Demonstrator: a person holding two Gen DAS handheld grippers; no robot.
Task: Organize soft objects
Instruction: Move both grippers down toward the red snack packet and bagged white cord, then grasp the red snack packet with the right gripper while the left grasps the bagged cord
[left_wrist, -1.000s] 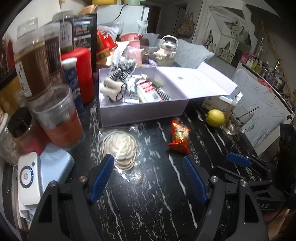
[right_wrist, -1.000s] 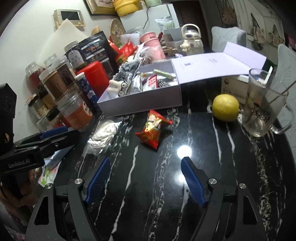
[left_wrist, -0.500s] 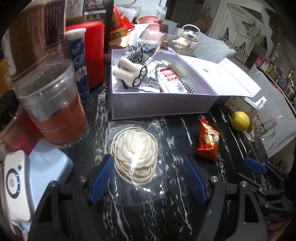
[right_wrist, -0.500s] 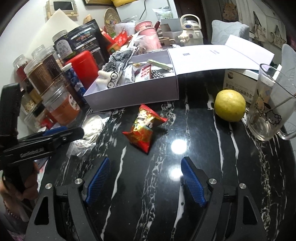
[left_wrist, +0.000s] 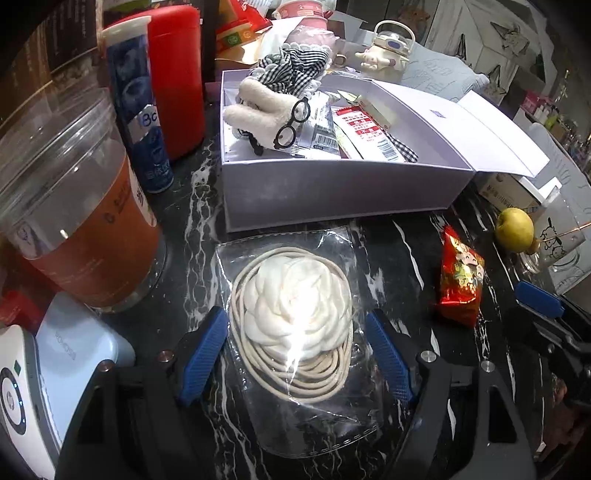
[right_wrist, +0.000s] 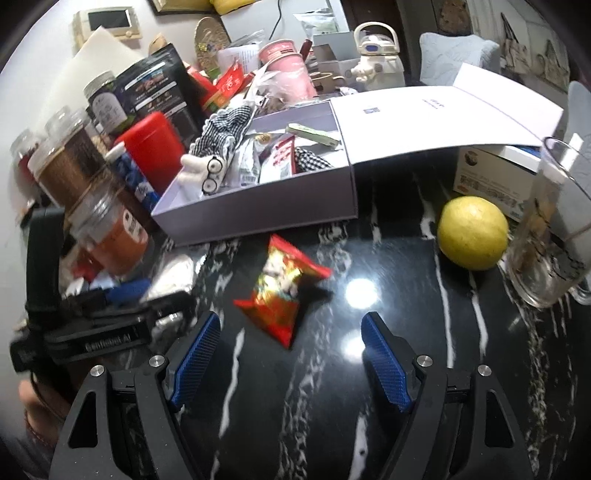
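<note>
A clear plastic bag with a cream fabric flower and coiled cord (left_wrist: 295, 317) lies on the black marble table in front of an open lilac box (left_wrist: 332, 184). My left gripper (left_wrist: 295, 354) is open, its blue fingers on either side of the bag. A red snack packet (right_wrist: 282, 295) lies just ahead of my open right gripper (right_wrist: 290, 362); it also shows in the left wrist view (left_wrist: 460, 284). The box (right_wrist: 258, 218) holds a plush toy with glasses (left_wrist: 266, 114), checked cloth and sachets.
Left of the box stand a plastic cup of orange drink (left_wrist: 81, 221), a blue tube (left_wrist: 138, 107) and a red canister (left_wrist: 175, 74). A lemon (right_wrist: 472, 232) and a glass mug (right_wrist: 554, 236) sit at the right. A white device (left_wrist: 22, 398) lies near left.
My left gripper has moved forward until its fingers straddle the bagged flower. My right gripper has moved closer to the red snack packet. Both stay open.
</note>
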